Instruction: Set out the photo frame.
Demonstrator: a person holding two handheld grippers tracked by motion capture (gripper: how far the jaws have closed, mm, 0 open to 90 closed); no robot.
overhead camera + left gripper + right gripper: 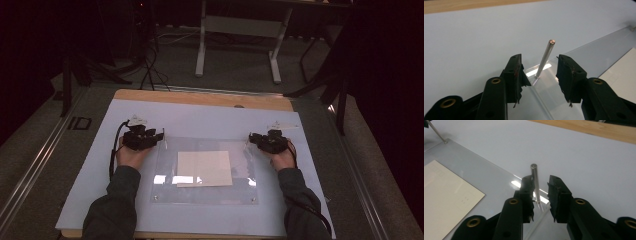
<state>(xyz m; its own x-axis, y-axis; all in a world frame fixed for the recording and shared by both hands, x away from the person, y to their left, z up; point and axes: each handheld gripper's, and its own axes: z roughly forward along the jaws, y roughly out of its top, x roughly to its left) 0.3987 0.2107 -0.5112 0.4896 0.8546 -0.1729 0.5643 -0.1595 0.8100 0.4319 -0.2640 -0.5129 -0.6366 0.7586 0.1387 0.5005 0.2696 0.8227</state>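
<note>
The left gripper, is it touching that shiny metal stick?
Apart. The left gripper view shows the left gripper open, with clear space between the metal pin and each jaw.

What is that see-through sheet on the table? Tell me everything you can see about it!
The see-through sheet looks like clear, shiny plastic, a flat rectangle lying on the pale blue-white board. Light glints off it. A cream paper sits at its middle. Small fasteners show at its near corners, and a thin metal pin stands up at each far corner. The left hand-held gripper and right hand-held gripper are open, one around each pin.
</note>
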